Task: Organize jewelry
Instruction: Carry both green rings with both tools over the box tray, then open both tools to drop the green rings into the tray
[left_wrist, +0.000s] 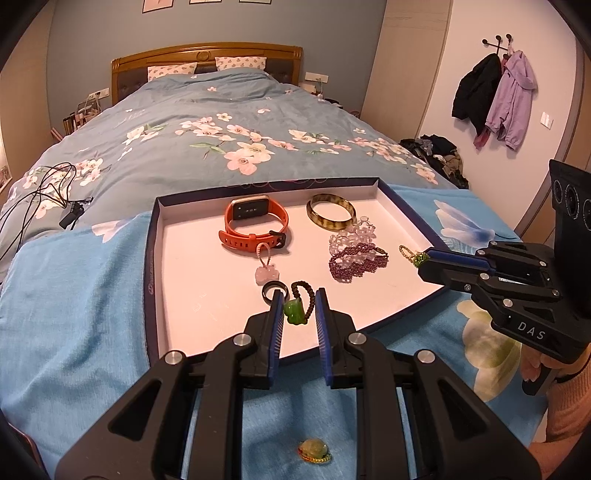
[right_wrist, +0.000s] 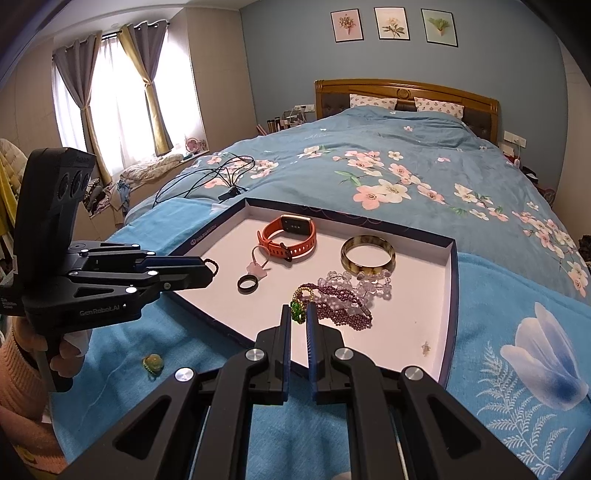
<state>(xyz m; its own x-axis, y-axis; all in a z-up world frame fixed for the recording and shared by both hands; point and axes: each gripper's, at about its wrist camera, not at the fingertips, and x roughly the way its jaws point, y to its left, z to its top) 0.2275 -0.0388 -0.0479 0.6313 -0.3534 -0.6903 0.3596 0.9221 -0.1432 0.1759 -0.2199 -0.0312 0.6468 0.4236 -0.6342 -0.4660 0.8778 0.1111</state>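
Observation:
A white-lined tray (left_wrist: 159, 280) with a dark blue rim lies on a light blue blanket. My left gripper (left_wrist: 299, 300) is shut on a green jade pendant (left_wrist: 293, 313) with a dark bead loop, just above the tray's near edge beside a black ring (left_wrist: 274, 288). My right gripper (right_wrist: 298, 311) is shut on a green bead charm (right_wrist: 295, 311) with a gold loop, over the tray next to a purple bead bracelet (right_wrist: 347, 314). The tray also holds an orange watch (left_wrist: 255, 225), a mottled bangle (left_wrist: 331, 217), a clear bead bracelet (left_wrist: 354, 234) and a pink charm (left_wrist: 266, 273).
A small yellow-green stone piece (left_wrist: 314, 452) lies on the blanket in front of the tray, under my left gripper. A tiny trinket (right_wrist: 426, 347) lies in the tray's near right corner. Black cables (left_wrist: 48, 192) lie on the flowered duvet to the left. A hand (right_wrist: 62, 354) holds the left gripper.

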